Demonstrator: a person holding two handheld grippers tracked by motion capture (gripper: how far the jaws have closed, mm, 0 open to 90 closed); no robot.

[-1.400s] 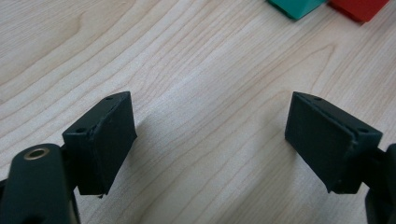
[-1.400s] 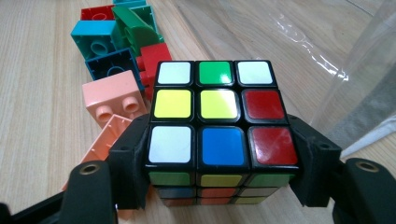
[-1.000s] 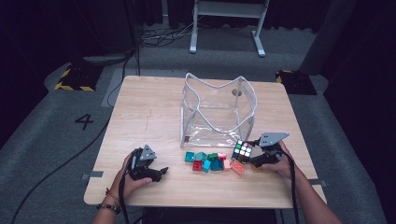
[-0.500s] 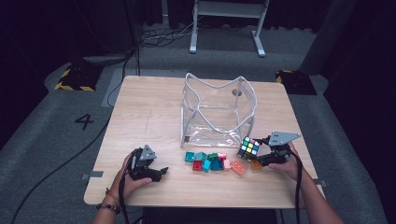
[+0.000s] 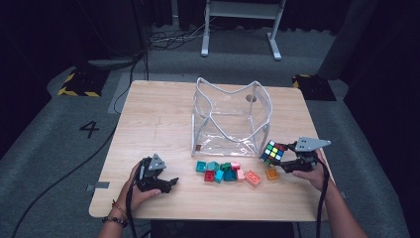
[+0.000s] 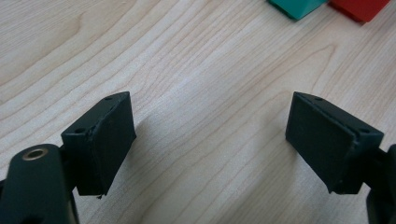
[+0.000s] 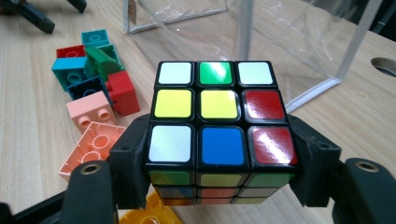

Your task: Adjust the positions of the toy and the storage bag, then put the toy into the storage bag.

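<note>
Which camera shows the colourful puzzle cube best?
The right gripper view: the cube is close up, clamped between the right gripper, each coloured sticker clear. In the high view the cube is small, beside the clear bag. The left gripper view looks elsewhere, at table.

The scrambled puzzle cube point(image 7: 219, 130) sits clamped in the right tongs point(image 7: 219, 186), lifted off the surface, just beside the clear bag point(image 5: 230, 119).

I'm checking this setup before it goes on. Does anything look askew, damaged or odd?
Only the clear bag: its white-edged rim sags inward, so the mouth is crumpled. The puzzle cube sits squarely in the right gripper, and the bricks lie loose.
</note>
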